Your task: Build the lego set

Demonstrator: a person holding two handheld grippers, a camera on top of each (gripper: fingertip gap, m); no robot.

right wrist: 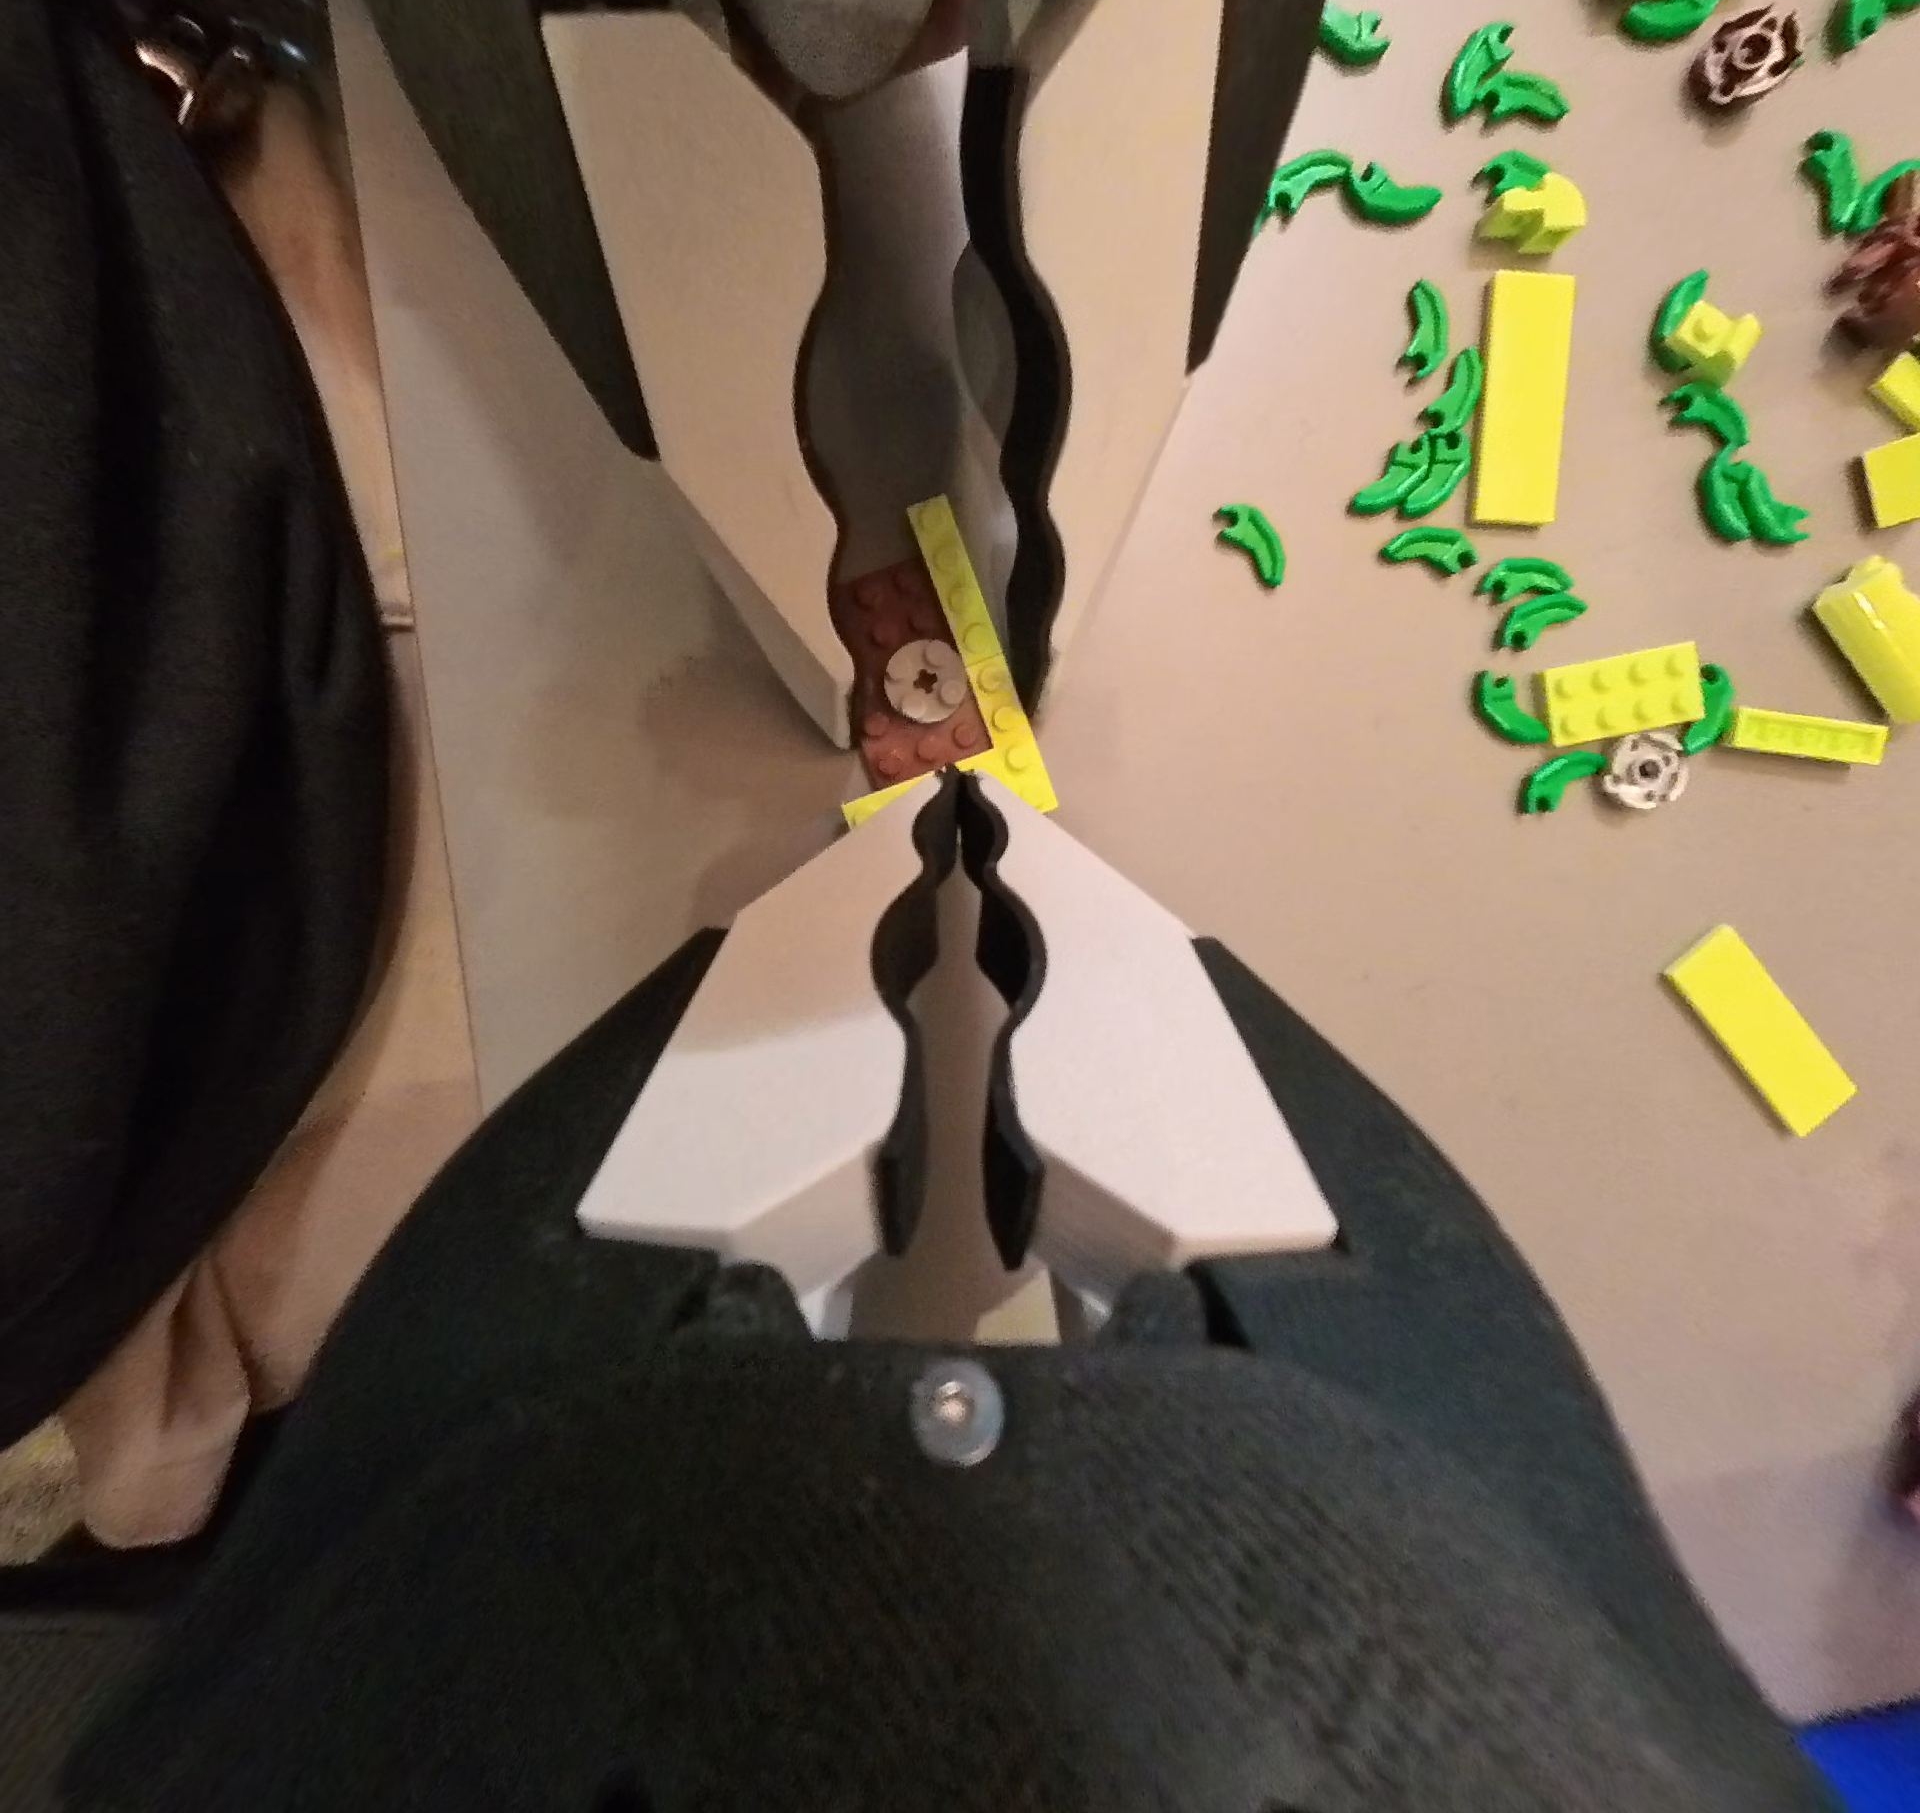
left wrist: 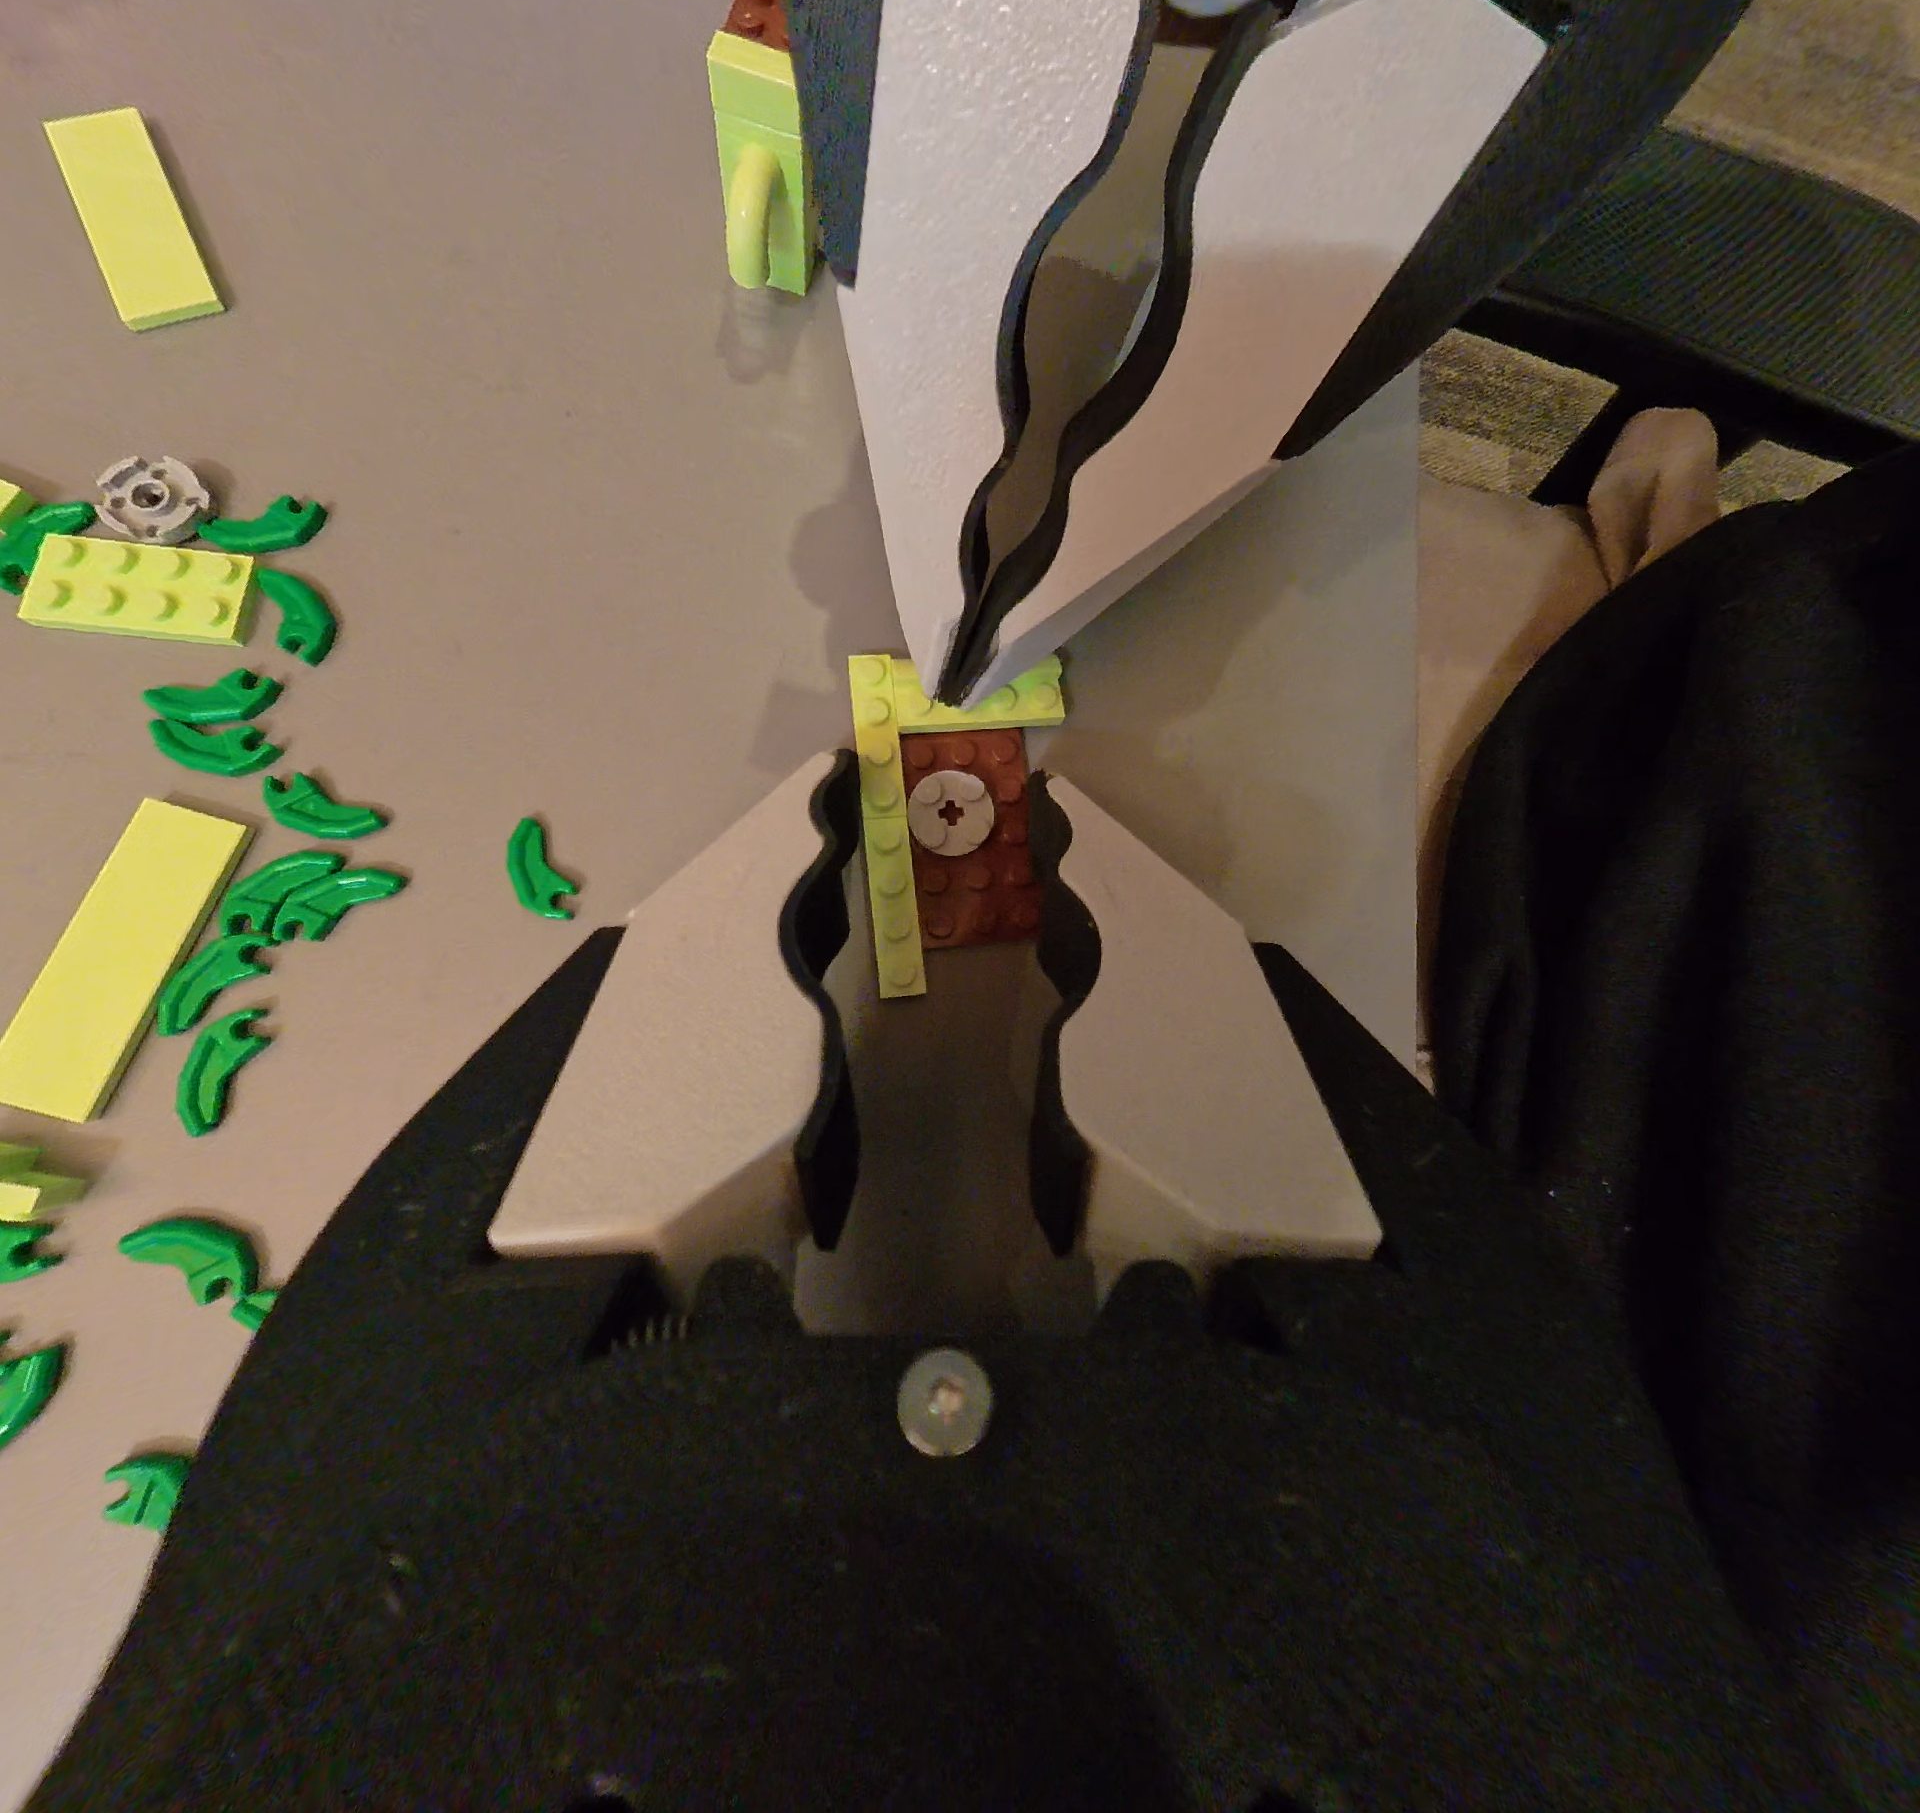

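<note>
Seating a lime plate on the brown base at the tabletop's near edge.
Left gripper point(left wrist: 940, 797) clamps the brown plate point(left wrist: 971, 854); right gripper point(right wrist: 958, 795) pinches the short lime plate point(left wrist: 982, 709), which next needs pressing down squarely.

- Table point(left wrist: 499, 392): flat, matte grey-beige top, evenly lit — soft shadows only.
- Floor point(left wrist: 1507, 402): mottled grey-brown carpet beyond the table edge.
- Chair point(left wrist: 1704, 236): black mesh seat — beside the table, over the carpet.
</note>
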